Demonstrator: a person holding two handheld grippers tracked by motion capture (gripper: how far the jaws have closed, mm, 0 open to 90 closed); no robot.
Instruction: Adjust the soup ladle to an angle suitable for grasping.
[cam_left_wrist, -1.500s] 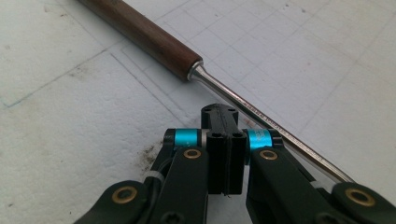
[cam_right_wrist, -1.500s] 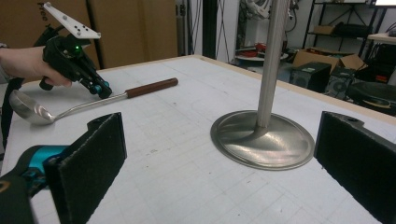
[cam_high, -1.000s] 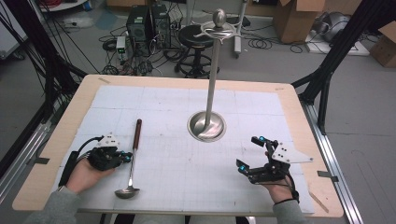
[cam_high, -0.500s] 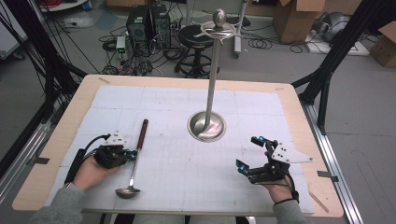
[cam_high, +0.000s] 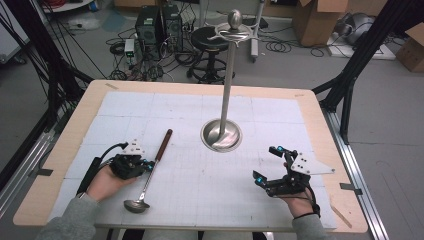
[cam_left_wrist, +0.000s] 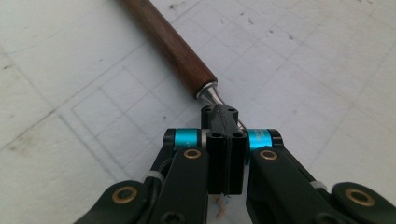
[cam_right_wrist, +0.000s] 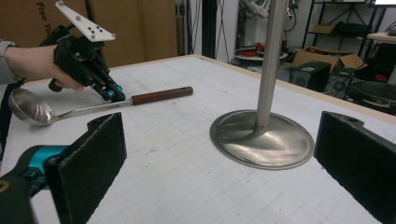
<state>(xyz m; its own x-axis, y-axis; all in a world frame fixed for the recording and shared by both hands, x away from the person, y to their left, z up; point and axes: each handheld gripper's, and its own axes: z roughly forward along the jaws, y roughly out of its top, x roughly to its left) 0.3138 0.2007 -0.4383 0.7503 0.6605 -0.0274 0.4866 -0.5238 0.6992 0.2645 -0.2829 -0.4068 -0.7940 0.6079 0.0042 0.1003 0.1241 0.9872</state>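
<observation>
A ladle with a brown wooden handle (cam_high: 163, 144) and steel bowl (cam_high: 136, 205) lies on the white gridded mat at the left. My left gripper (cam_high: 147, 163) is shut, jaws pressed together, and its tips rest against the ladle's thin metal shaft (cam_left_wrist: 208, 90) just below the handle (cam_left_wrist: 168, 46). In the right gripper view that left gripper (cam_right_wrist: 112, 95) sits on the shaft beside the bowl (cam_right_wrist: 29, 108). A tall steel stand (cam_high: 221, 135) with hooks at its top rises from mid-table. My right gripper (cam_high: 266, 162) hovers open at the right, nothing between its pads (cam_right_wrist: 219, 172).
The stand's round base (cam_right_wrist: 261, 137) lies just ahead of the right gripper. The wooden table edge (cam_high: 65, 150) frames the mat. Beyond the table stand a stool (cam_high: 212, 40), computer towers, cables and cardboard boxes on the floor.
My left gripper moved right, and the ladle's handle end swung right with it while the bowl stayed put. The right gripper kept still.
</observation>
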